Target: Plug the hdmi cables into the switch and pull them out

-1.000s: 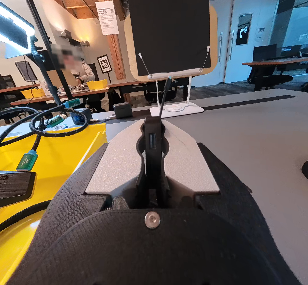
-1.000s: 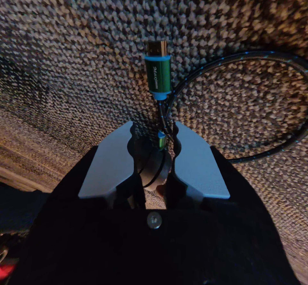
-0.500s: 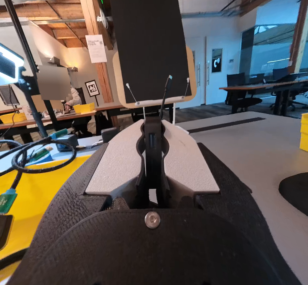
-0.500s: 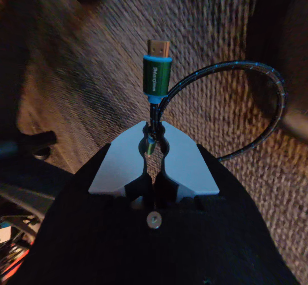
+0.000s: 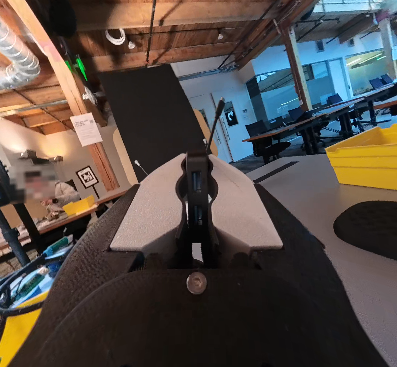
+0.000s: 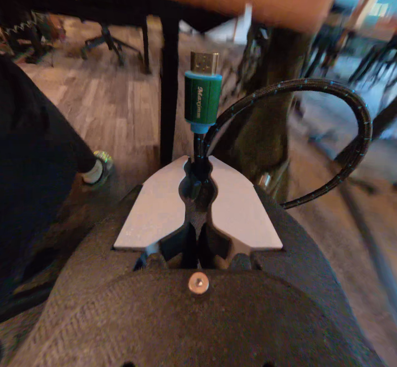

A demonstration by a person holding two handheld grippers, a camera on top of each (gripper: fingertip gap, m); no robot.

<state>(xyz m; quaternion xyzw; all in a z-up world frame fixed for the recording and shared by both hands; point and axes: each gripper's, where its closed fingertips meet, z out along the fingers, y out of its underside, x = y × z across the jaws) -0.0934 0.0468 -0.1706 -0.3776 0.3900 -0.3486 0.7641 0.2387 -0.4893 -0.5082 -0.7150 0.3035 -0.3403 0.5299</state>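
Grey tabletop [image 5: 322,195] runs off to the right in the left wrist view, under a timber ceiling, with office desks well beyond; nearest the camera, the left gripper [image 5: 197,159] has its pale fingers [image 5: 159,202] pressed together on the switch [image 5: 196,184], a thin black box standing edge-on between them with two ports facing the camera; the box fills the gap from tips to base, and a thin black lead [image 5: 215,123] rises from its top end, tilted to the right; a black mat [image 5: 369,227] lies on the tabletop at the right edge of the view, and farther along that side sit stacked yellow trays [image 5: 363,163]; at the lower left corner a yellow bin [image 5: 19,318] carries a tangle of black cables [image 5: 12,285], blurred; past the gripper tips stands a black board [image 5: 148,116], and far left a person [image 5: 62,191] sits at another desk.

Wood floor and dark table legs fill the right wrist view, much blurred; the right gripper [image 6: 198,159] is clamped on the braided hdmi cable [image 6: 335,116] just below its green plug [image 6: 203,98]; the plug stands upright beyond the fingertips, gold end pointing away, and the cable loops out to the right and back toward the gripper body; a second green plug end seems wedged in the notch between the fingers, too dark to be sure; a dark trouser leg and a shoe [image 6: 101,167] show at the left.
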